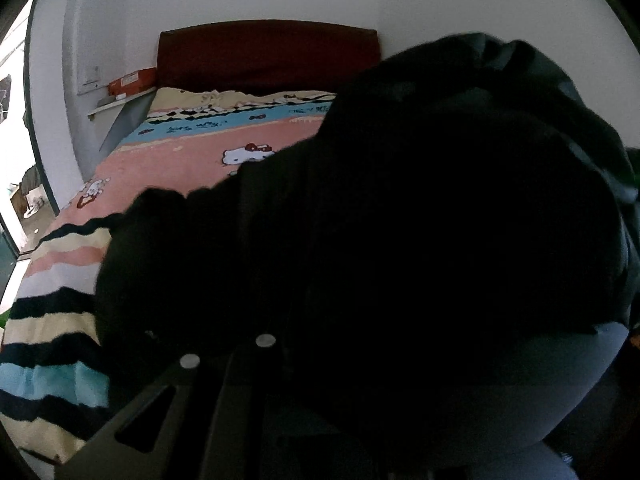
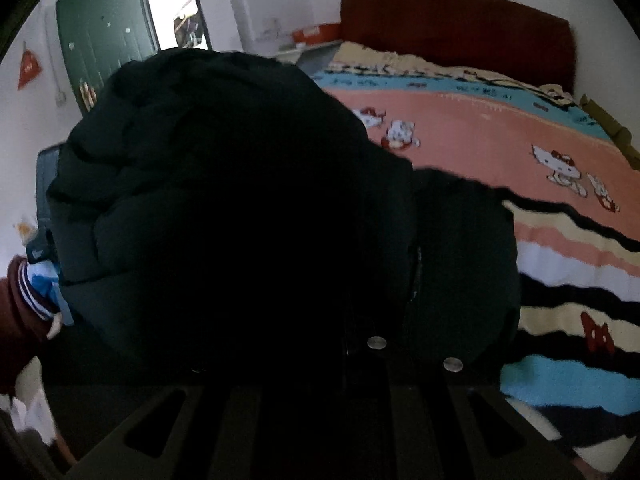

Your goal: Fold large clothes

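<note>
No writing can be read: the marks on the blue band of the striped cartoon-cat bedspread (image 2: 460,88) and on the orange box (image 1: 132,80) are too blurred.

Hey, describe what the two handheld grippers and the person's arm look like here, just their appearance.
Both grippers are dark, nearly black, flat plates with slotted cutouts and two round silver fasteners: left gripper, right gripper. Their fingertips are hidden under the black puffy jacket. At the right view's left edge shows a maroon sleeve with a white-striped cuff. No cables visible.
</note>
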{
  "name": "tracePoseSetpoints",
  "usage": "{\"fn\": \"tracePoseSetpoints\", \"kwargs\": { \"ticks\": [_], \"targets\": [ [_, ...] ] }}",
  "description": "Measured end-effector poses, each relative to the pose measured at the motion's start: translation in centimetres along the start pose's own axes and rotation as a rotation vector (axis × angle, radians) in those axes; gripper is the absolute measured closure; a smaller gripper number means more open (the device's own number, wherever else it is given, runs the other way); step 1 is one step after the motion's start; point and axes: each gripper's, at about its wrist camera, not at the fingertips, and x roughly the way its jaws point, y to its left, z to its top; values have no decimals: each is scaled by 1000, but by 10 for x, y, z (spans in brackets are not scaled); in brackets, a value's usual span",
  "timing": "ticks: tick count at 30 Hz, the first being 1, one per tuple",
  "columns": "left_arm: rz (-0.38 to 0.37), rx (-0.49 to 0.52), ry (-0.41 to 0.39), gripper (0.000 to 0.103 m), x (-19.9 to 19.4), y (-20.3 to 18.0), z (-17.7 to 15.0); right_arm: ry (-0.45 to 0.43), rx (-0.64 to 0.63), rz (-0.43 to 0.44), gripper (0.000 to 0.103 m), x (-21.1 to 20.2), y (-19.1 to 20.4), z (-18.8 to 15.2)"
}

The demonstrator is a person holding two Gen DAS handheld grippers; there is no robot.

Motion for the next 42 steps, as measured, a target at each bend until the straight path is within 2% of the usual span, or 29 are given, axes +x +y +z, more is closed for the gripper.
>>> {"fn": "tracePoseSetpoints", "kwargs": {
  "ticks": [7, 16, 20, 26, 30, 31, 34, 36, 37, 42],
  "targets": [
    [7, 25, -14, 91, 7, -5, -4, 3, 26, 0, 92, 26, -14, -9],
    [-14, 32, -43, 89, 1, -2, 2, 5, -15, -46, 89, 14, 2, -8],
    [-31, 72, -38, 85, -6, -4, -1, -4, -30, -58, 88, 8, 7, -11],
    [8, 157, -37, 75, -18, -14, -12, -3, -62, -79, 87, 4, 13, -14],
    [-3, 157, -11, 61, -29, -14, -21, -3, -81, -100, 86, -2, 19, -16],
    [-6, 136, -2, 57, -31, -11, -24, -5, -81, -107, 84, -4, 20, -16],
    [-26, 100, 38, 56, -36, -8, -34, -7, -73, -127, 77, -9, 22, -20],
    [-20, 91, 44, 56, -43, -8, -40, -3, -70, -138, 62, -11, 24, -23],
    [-22, 88, 46, 56, -46, -8, -42, 3, -62, -138, 49, -13, 25, -26],
    [-35, 62, 77, 56, -67, -9, -54, 34, -30, -131, 47, -30, 29, -47]
  ]
}}
